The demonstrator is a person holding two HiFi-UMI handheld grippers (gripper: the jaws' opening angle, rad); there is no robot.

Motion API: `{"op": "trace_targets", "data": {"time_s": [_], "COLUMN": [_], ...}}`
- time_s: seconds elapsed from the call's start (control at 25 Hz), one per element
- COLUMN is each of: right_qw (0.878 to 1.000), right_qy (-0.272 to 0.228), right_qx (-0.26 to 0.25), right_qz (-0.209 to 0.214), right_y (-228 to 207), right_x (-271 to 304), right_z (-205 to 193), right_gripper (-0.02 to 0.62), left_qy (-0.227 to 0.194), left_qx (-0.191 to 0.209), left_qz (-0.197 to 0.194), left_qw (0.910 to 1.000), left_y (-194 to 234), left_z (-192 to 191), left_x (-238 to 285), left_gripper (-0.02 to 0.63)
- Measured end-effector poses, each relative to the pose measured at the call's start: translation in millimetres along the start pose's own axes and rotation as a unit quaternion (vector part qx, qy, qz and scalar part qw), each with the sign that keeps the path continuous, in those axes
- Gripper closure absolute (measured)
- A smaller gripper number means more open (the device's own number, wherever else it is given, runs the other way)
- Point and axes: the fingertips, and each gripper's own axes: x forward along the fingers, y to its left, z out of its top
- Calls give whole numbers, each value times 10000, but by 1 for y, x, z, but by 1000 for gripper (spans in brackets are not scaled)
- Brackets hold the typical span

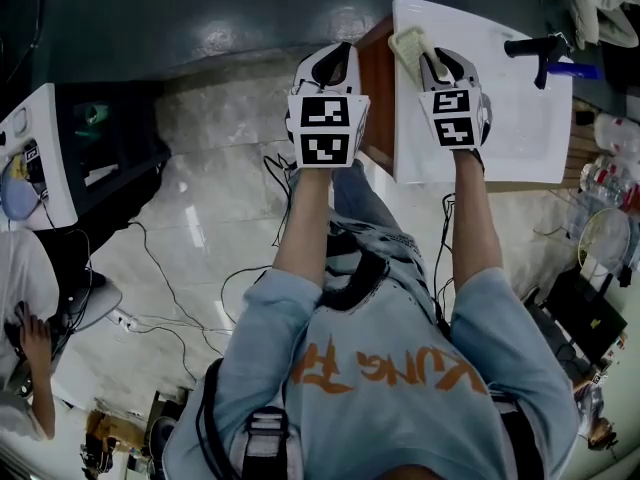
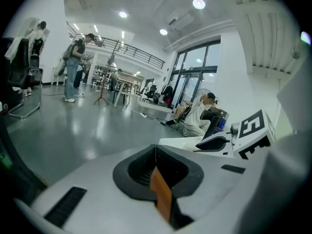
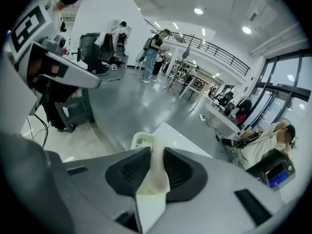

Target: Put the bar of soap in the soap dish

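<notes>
Right gripper (image 1: 437, 65), jaws clamped on the cream soap dish (image 1: 408, 43), hangs over the white desk's (image 1: 500, 133) left edge; left gripper (image 1: 337, 63), just beside that edge, pinches an orange-brown bar of soap (image 2: 161, 196).

White basin top (image 1: 505, 128) carries black tap (image 1: 536, 49), possibly blue brush (image 1: 578, 70).

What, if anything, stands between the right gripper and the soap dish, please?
Nothing visible does: the right gripper is shut on the dish, at the corner of the white counter.
</notes>
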Motion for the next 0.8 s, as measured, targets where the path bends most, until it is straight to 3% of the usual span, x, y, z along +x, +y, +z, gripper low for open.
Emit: {"op": "trace_targets", "data": {"time_s": [0.28,0.48,0.8], "right_qw": [9979,9951,9942], "right_qy": [482,796,966], "right_qx": [-375,-376,125], "right_qz": [-231,-445,-458], "right_y": [1,-3,-5], "right_x": [17,26,32], "right_z": [-5,-2,1], "right_gripper": [489,488,486], "left_qy": [124,192,158], "left_qx": [16,-2,-30], "left_qz": [-50,-108,-136], "left_qw": [9999,9998,9998], "left_y": [2,2,9], "left_z": [-6,-9,-7], "left_x": [7,11,8], "left_gripper": [583,584,584]}}
